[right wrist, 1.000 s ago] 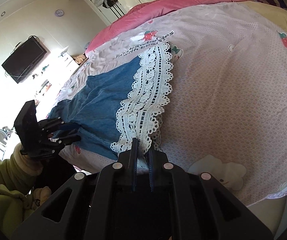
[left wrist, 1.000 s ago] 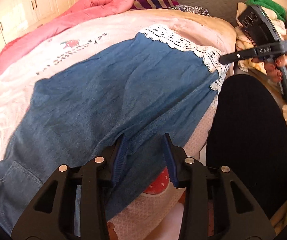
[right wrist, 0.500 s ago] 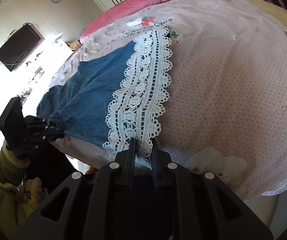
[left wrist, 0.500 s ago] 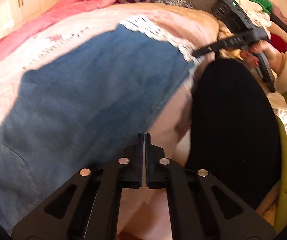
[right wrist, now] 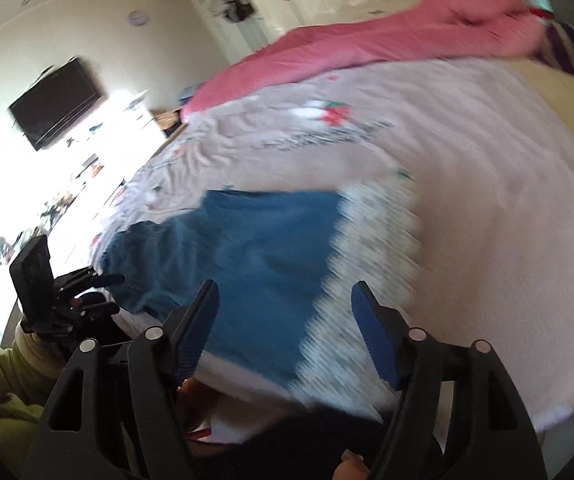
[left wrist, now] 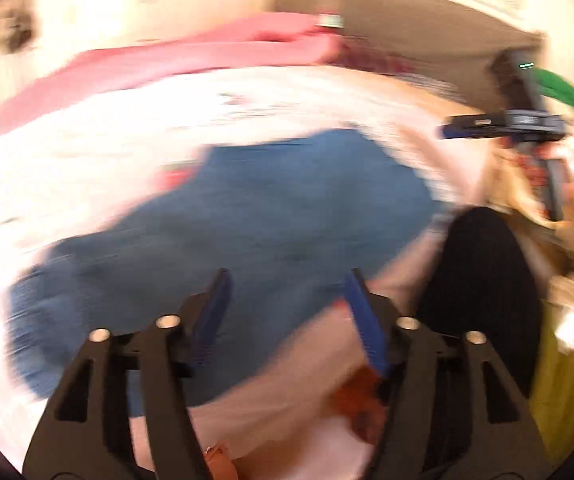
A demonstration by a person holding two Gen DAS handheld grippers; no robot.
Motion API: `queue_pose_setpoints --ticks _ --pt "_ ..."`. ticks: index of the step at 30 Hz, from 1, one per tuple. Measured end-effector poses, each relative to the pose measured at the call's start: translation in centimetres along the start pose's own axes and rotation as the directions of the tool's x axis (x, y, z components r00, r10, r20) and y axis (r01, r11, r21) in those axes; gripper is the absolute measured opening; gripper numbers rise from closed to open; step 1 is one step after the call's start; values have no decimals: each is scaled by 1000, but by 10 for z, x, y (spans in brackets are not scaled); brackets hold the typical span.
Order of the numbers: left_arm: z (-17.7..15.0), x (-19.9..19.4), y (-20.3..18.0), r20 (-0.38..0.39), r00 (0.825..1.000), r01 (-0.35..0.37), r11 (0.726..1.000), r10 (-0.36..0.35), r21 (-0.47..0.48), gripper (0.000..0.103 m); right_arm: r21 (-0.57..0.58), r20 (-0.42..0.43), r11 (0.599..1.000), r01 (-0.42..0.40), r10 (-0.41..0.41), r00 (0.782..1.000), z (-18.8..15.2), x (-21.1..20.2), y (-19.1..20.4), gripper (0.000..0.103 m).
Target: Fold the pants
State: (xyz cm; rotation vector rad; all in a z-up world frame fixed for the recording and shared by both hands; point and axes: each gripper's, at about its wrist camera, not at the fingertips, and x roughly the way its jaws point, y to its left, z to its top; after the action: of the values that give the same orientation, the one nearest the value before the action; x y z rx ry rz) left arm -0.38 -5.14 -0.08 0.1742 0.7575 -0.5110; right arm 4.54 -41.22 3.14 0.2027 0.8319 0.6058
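Blue denim pants [left wrist: 271, 224] with a white lace hem [right wrist: 371, 248] lie spread flat near the front edge of the bed, blurred by motion in both views. My left gripper [left wrist: 287, 280] hovers over the near side of the denim, its jaws opening wide with nothing between them. My right gripper [right wrist: 285, 292] hangs above the hem end of the pants [right wrist: 255, 248], jaws also opening and empty. In the left wrist view the right gripper [left wrist: 447, 128] shows at the far right in a hand. The left gripper [right wrist: 113, 294] shows at the left of the right wrist view.
The pink strawberry-print bedspread [right wrist: 467, 128] covers the bed, with a pink quilt [right wrist: 387, 40] bunched along the far side. A person's dark-clothed leg [left wrist: 483, 292] and green sleeve [right wrist: 3, 376] are at the bed's near edge. A wall television [right wrist: 55, 100] hangs at left.
Both grippers went from shut on the pants' edge to wide open, let the fabric go and lifted back from the bed. The pants now lie flat.
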Motion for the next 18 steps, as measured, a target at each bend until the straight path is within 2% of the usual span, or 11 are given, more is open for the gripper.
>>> queue_pose_setpoints --ticks 1,2,4,8,12,13,16,17,18 --pt "-4 -7 16 3 993 -116 993 116 -35 71 -43 -23 999 -19 18 1000 15 22 16 70" --pt "-8 -14 30 7 981 -194 979 195 -68 75 -71 -40 997 -31 29 999 25 38 29 71" --pt "-16 -29 58 8 972 -231 961 235 -152 80 -125 -97 990 -61 49 994 47 80 52 71" --pt "-27 -40 99 -26 950 -307 916 311 -258 83 -187 -208 981 -58 18 978 81 157 80 71" --pt "-30 -33 141 -60 969 -244 888 239 -389 84 -196 -290 980 -33 -25 957 99 207 83 71" --pt "-32 -25 152 -80 977 -211 881 196 -422 84 -200 -300 979 -34 -28 954 99 213 84 71" --pt "-37 -2 171 -149 980 -190 851 134 -490 82 -246 -350 969 -18 -72 934 100 240 89 68" --pt "-38 2 173 -154 982 -176 848 112 -500 68 -260 -366 965 -6 -93 926 99 245 90 28" --pt "-39 6 175 -153 983 -164 844 98 -510 52 -266 -387 964 -9 -98 917 98 252 91 3"
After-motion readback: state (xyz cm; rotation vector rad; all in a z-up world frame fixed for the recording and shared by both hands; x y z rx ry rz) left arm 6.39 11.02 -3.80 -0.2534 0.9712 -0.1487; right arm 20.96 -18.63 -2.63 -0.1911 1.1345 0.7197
